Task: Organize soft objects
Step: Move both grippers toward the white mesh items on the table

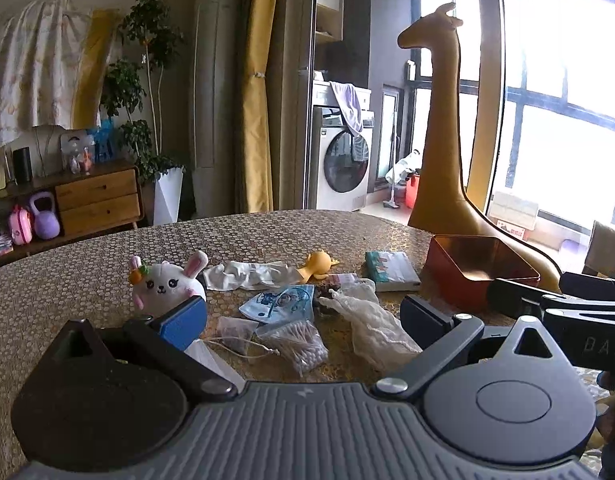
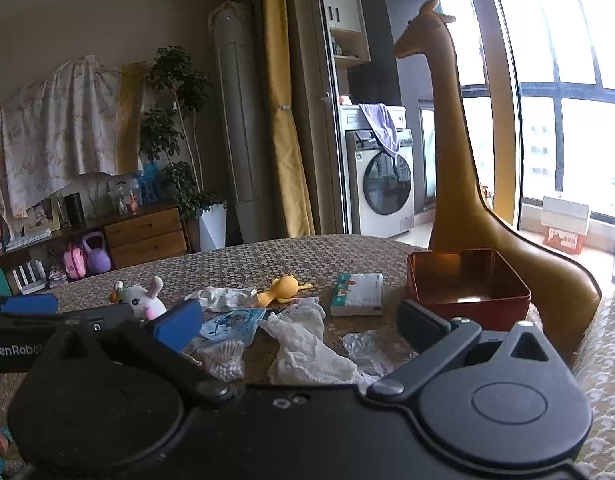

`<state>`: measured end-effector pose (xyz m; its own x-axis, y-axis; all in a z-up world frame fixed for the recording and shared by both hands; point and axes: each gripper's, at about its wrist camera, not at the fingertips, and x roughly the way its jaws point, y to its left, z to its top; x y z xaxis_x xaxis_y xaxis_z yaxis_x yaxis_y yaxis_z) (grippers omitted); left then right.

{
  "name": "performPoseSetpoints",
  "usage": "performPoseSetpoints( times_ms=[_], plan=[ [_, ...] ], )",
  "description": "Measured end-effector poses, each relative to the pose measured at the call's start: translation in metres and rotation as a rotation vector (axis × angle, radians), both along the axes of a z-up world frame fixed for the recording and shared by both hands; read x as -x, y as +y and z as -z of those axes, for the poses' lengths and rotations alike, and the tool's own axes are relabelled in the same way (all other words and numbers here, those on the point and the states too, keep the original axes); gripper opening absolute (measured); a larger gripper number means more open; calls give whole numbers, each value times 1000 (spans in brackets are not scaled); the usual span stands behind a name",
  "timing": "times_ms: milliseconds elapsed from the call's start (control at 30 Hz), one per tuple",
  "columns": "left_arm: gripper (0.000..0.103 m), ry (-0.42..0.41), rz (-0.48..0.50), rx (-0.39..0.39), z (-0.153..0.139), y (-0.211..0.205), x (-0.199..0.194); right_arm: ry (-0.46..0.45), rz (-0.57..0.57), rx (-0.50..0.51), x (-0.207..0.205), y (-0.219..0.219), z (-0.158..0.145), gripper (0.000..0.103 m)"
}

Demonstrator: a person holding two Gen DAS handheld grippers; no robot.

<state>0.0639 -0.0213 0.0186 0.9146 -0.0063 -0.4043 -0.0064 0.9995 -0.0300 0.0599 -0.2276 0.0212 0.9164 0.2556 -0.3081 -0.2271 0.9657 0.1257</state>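
Round counter (image 1: pixel 87 280) w/ honeycomb-pattern cover. Lying on it, left to right: bunny plush (image 1: pixel 165 284), white glove (image 1: pixel 247 274), orange duck toy (image 1: pixel 317 264), tissue pack (image 1: pixel 391 271), red tin box (image 1: pixel 481 266). Nearer edge: face mask (image 1: pixel 277 304), cotton-swab bag (image 1: pixel 297 344), white mesh cloth (image 1: pixel 373 326).

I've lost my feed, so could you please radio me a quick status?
Both tongs open, empty: left, right. Soft items loose on table, bunny plush included. Red tin empty. Nothing blocking.
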Motion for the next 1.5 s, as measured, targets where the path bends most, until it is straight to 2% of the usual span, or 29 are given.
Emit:
performPoseSetpoints(
  times_ms=[267,600,800,1500],
  plan=[
    [103,44,3,35,0,-3,-19,29,10,4,-15,-5,-3,103],
    [103,75,-2,37,-3,-9,-35,37,14,7,-29,-10,-7,103],
    [103,85,-15,14,-5,-12,-38,38,8,5,-31,-9,-7,103],
    [103,103,-20,9,-3,-6,-39,48,0,8,-35,-3,-4,103]
  ],
)
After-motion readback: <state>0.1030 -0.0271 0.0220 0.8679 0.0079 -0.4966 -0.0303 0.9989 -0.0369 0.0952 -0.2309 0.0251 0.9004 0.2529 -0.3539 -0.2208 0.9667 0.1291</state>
